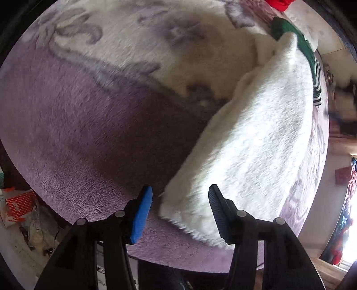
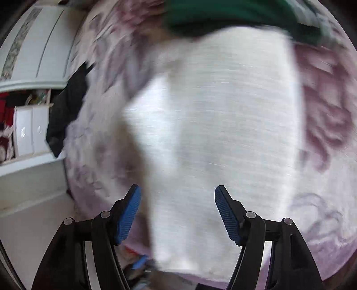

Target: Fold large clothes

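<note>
A white fluffy garment point(image 1: 256, 142) lies folded into a long band on a purple and cream plush bedspread point(image 1: 89, 125). My left gripper point(image 1: 180, 196) is open and empty, just above the garment's near corner. The garment point(image 2: 223, 125) fills the blurred right wrist view, its near end at the bed's edge. My right gripper point(image 2: 177, 198) is open and empty above that end. A green garment with striped cuffs point(image 1: 310, 53) lies at the white one's far end, and shows in the right wrist view point(image 2: 223, 15) too.
A red cloth point(image 1: 279, 4) lies at the far edge of the bed. Bags and clutter point(image 1: 20, 207) sit on the floor left of the bed. A black garment point(image 2: 67, 107) hangs off the bed's left side near white cupboards point(image 2: 29, 131).
</note>
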A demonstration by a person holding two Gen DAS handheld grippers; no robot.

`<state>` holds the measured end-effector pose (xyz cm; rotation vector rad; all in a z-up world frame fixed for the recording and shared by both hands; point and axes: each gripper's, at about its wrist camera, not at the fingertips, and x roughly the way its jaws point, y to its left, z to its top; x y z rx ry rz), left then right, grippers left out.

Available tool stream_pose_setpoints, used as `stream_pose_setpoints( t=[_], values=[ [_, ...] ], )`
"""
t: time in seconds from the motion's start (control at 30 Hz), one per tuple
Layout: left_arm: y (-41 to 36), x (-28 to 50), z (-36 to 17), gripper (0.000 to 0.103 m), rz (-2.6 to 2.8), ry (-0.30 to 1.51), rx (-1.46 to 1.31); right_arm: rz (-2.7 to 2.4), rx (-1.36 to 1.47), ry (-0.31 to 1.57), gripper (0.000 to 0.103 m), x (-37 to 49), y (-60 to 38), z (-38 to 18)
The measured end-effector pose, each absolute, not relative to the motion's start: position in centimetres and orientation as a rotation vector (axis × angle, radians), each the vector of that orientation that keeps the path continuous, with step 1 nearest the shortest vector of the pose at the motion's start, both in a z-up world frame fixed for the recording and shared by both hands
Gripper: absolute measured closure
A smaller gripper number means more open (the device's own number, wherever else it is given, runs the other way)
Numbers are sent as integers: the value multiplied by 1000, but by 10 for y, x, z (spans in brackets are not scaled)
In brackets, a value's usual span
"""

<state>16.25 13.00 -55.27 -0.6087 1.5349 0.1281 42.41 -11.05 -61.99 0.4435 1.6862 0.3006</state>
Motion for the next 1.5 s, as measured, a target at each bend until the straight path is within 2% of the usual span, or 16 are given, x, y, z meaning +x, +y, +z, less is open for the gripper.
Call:
stream_pose_setpoints(
  t=[0.13, 0.23, 0.4, 0.6, 0.63, 0.67, 0.7, 0.87, 1.03, 1.17, 1.2, 1.23, 1.27, 1.33, 1.4, 1.5],
  values=[
    [105, 204, -530, 53, 104, 1479, -591, 207, 521, 1672, 33, 388, -177, -644],
    [77, 266, -518, 55, 61, 1396, -547, 128, 586, 1649, 75, 374, -216, -673],
    [21, 385, -537, 55, 29, 1334, -315, 94, 694, 1640, 75, 364, -257, -707],
    [16, 464, -569, 54, -25, 1397, -268, 86, 772, 1620, 75, 368, -289, -724],
    [10, 471, -570, 62, -41, 1384, -255, 86, 777, 1621, 75, 368, -292, -725],
    [5, 475, -568, 75, -60, 1359, -235, 83, 780, 1624, 75, 367, -294, -727],
    [4, 478, -566, 94, -67, 1346, -224, 77, 783, 1626, 75, 365, -296, -728],
    [30, 480, -546, 96, -30, 1236, -291, 58, 781, 1622, 75, 353, -305, -732],
    [69, 500, -596, 93, -28, 1345, -462, 49, 764, 1642, 75, 330, -310, -736],
    [67, 482, -566, 84, -173, 1359, -460, 72, 760, 1689, 74, 303, -284, -730],
    [68, 472, -558, 76, -195, 1363, -456, 86, 761, 1697, 74, 294, -279, -726],
    [70, 460, -547, 68, -226, 1367, -450, 98, 758, 1703, 66, 283, -273, -721],
    [73, 439, -537, 64, -255, 1373, -438, 106, 752, 1706, 51, 273, -268, -717],
    [81, 404, -526, 55, -280, 1398, -411, 116, 733, 1713, 40, 247, -257, -707],
    [88, 361, -525, 53, -262, 1441, -361, 131, 723, 1735, 40, 221, -246, -704],
    [93, 294, -551, 53, -227, 1565, -318, 143, 756, 1762, 40, 186, -232, -718]
  ],
)
